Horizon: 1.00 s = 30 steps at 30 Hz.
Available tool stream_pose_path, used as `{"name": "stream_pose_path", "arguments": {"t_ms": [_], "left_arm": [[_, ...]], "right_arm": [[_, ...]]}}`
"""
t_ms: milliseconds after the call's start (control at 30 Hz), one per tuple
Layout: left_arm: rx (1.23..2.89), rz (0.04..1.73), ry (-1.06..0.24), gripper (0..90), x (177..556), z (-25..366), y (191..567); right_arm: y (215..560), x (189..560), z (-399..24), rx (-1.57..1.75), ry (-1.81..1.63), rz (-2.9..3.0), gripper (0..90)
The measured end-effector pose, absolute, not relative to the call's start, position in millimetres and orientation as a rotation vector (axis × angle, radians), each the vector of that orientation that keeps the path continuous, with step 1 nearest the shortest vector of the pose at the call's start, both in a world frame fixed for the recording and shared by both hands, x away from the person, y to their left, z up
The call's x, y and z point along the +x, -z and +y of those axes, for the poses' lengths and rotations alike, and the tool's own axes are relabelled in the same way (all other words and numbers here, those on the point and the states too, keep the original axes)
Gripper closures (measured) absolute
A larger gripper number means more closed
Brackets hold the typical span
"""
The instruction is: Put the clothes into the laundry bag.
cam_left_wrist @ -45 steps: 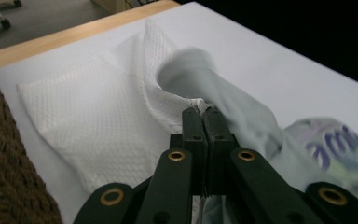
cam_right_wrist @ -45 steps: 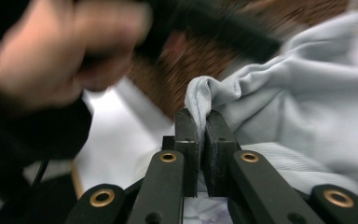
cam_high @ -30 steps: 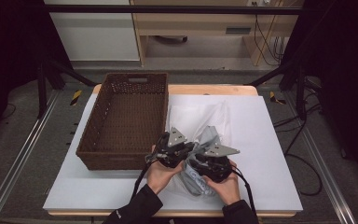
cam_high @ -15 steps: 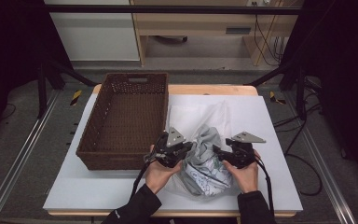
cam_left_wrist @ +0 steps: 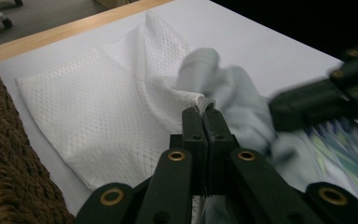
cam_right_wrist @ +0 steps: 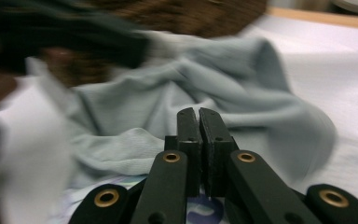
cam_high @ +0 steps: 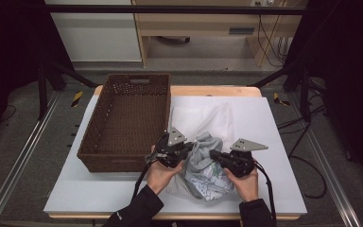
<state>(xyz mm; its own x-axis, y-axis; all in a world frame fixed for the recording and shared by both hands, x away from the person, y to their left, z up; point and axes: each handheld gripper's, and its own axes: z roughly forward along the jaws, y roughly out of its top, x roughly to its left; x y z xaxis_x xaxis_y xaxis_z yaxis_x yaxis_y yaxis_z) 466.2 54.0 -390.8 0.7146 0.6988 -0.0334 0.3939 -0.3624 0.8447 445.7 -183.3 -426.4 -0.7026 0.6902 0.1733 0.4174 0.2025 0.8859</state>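
Right gripper (cam_high: 213, 155) swings out from beside its partner to the garment's right side, and its jaws have just snapped together, nothing visibly between them. Left gripper (cam_left_wrist: 204, 106) sits clamped on the hem of the mesh bag (cam_left_wrist: 102, 116). Garment (cam_high: 205, 163), pale grey, crumpled, with a printed patch, lies bunched between both grippers on the white mat (cam_high: 269, 123), half in the bag. Basket (cam_high: 130, 120) stands beyond, left.
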Motion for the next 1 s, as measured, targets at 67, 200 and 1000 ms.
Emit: {"name": "stream_pose_path", "arguments": {"t_ms": [67, 200, 1000], "left_arm": [[1.989, 0.836, -0.415, 88.8, 466.9, 53.0, 386.5], [1.986, 0.814, -0.421, 88.8, 463.5, 46.8, 377.1], [2.035, 0.811, -0.396, 88.8, 458.5, 51.2, 401.3]], "right_arm": [[425.2, 436.1, -174.3, 0.975, -1.539, 2.273, 88.1], [429.0, 427.7, -151.1, 0.864, -1.489, 2.363, 88.1], [437.8, 464.6, -197.7, 1.224, -1.247, 2.052, 39.8]]}}
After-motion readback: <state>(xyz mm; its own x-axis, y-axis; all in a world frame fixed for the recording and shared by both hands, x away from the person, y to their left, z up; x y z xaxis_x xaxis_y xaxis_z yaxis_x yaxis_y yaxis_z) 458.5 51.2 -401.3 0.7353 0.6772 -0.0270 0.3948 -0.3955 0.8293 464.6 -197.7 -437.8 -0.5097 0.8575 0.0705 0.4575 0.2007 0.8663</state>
